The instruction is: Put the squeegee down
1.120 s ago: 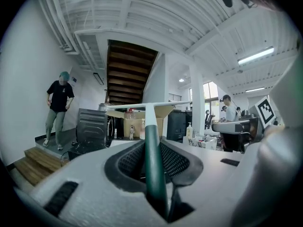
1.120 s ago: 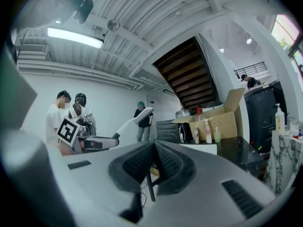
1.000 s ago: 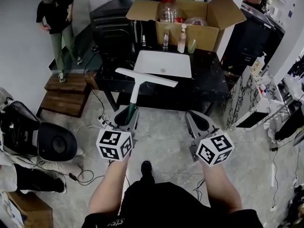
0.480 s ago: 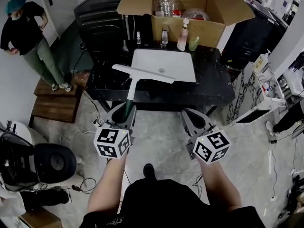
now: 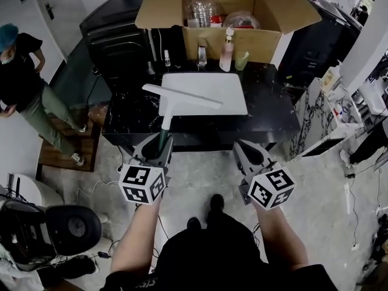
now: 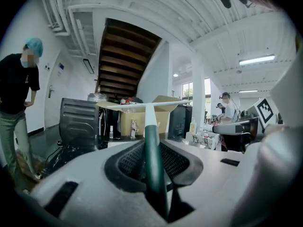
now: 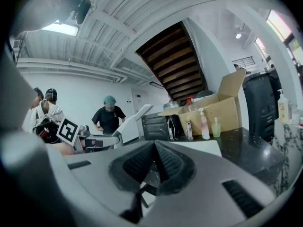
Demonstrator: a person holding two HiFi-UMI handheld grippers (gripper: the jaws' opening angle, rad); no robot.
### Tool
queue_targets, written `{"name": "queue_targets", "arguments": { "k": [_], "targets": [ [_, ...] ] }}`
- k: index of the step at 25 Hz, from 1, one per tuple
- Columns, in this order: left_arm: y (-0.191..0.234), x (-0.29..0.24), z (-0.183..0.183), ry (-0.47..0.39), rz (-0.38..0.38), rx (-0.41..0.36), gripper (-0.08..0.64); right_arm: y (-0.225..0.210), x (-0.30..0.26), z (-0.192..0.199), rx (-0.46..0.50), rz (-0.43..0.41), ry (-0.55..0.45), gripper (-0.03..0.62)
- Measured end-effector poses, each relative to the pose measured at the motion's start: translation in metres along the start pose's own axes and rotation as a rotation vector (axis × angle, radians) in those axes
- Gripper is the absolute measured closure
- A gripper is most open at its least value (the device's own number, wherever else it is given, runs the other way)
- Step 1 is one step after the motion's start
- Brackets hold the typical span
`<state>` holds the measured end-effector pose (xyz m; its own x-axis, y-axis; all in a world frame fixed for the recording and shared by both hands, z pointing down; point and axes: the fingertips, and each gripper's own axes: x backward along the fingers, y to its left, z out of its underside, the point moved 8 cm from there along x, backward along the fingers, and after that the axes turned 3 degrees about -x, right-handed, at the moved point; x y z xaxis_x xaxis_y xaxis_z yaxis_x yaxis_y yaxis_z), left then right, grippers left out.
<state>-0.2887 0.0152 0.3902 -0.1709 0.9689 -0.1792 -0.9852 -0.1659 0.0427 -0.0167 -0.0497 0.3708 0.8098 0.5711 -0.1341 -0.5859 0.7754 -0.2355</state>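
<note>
Black table (image 5: 270,111) with white panel (image 5: 212,90); squeegee (image 5: 180,97) in the air at its near edge, green handle pinched in left gripper (image 5: 159,147); right gripper (image 5: 251,156) empty, jaws apparently pressed together.

squeegee (image 5: 173,107) | green handle, white blade | held upright, blade level | above table's near edge

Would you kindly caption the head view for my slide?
Left claw grips the squeegee before the dark table; right claw shut, empty.
</note>
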Motion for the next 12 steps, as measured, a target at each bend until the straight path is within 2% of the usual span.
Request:
{"name": "queue_targets", "arguments": {
  "k": [6,12],
  "targets": [
    [0.013,-0.048,0.004,0.026,-0.031,0.009,0.457,-0.043,-0.045,0.001,-0.030,-0.041,0.022,0.586],
    [0.038,-0.110,-0.010,0.041,-0.082,0.005,0.459,-0.096,-0.115,-0.019,-0.031,-0.107,0.038,0.586]
  ]
}}
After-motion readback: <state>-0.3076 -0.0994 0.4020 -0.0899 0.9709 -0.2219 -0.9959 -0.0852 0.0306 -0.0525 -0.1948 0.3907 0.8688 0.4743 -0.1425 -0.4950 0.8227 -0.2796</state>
